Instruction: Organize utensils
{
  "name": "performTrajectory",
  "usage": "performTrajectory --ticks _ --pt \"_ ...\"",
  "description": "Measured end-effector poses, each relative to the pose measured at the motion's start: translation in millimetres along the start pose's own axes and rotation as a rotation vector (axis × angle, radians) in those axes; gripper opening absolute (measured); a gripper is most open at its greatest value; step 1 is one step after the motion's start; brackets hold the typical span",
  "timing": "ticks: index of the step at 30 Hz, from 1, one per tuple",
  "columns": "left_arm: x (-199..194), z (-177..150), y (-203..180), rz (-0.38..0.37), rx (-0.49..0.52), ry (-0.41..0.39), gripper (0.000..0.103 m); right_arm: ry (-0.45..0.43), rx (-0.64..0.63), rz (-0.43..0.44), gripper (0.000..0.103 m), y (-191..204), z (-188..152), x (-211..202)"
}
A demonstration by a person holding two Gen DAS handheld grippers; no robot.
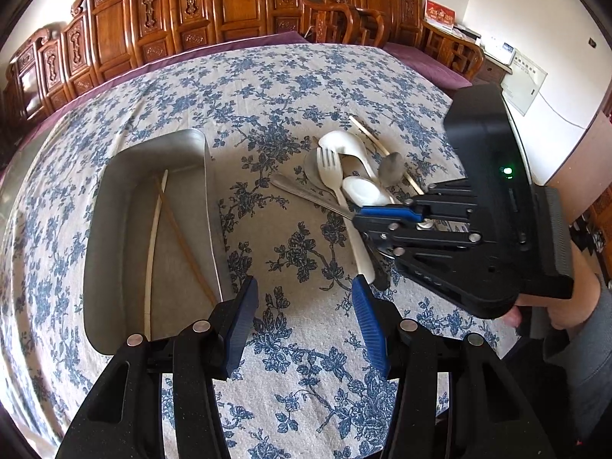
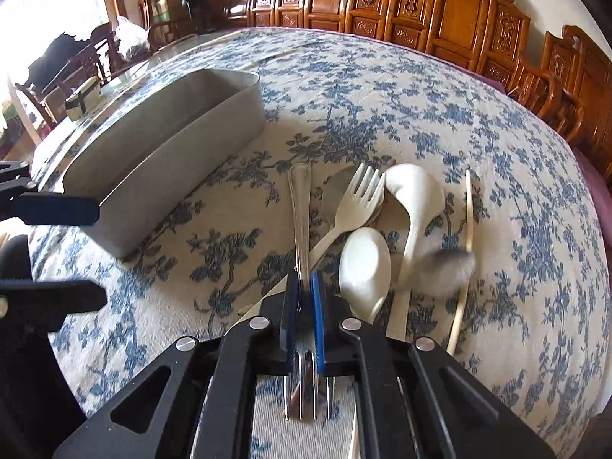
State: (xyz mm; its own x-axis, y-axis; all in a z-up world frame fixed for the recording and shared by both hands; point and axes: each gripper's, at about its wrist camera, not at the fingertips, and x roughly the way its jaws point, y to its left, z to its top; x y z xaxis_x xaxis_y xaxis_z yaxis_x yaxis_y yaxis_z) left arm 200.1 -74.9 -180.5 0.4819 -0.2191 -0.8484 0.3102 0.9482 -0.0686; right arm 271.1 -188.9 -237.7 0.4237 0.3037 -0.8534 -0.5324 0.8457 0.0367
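Observation:
A pile of utensils lies on the floral tablecloth: a white plastic fork (image 1: 332,176) (image 2: 354,206), white spoons (image 1: 363,189) (image 2: 365,267), a small metal spoon (image 1: 391,168), blurred in the right wrist view (image 2: 447,269), and chopsticks (image 1: 369,137). My right gripper (image 2: 304,290) (image 1: 367,216) is shut on the neck of a metal fork (image 2: 301,206) (image 1: 306,193), tines toward the camera. My left gripper (image 1: 304,298) is open and empty above the cloth, between the metal tray (image 1: 114,229) (image 2: 172,160) and the pile. Two chopsticks (image 1: 168,229) lie in the tray.
Carved wooden chairs (image 1: 153,19) (image 2: 459,11) line the far side of the table. A small box (image 2: 82,97) sits on the table edge beyond the tray. My left gripper's fingers (image 2: 57,206) show at the left of the right wrist view.

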Motion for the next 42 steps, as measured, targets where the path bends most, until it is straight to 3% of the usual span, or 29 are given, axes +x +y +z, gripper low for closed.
performTrajectory --ticks 11,23,34,42 --pt "5 0 1 -0.002 0.005 0.007 0.049 0.022 -0.009 -0.042 0.011 -7 -2 1" --pt "10 2 -6 0.004 0.012 0.017 0.049 -0.027 0.062 0.016 0.008 -12 2 -6" --pt "47 19 -18 0.016 0.029 0.054 0.049 -0.129 0.148 -0.002 0.008 -45 -8 -42" --pt "81 39 -30 -0.004 0.034 0.075 0.049 -0.13 0.168 -0.033 0.008 -60 -11 -41"
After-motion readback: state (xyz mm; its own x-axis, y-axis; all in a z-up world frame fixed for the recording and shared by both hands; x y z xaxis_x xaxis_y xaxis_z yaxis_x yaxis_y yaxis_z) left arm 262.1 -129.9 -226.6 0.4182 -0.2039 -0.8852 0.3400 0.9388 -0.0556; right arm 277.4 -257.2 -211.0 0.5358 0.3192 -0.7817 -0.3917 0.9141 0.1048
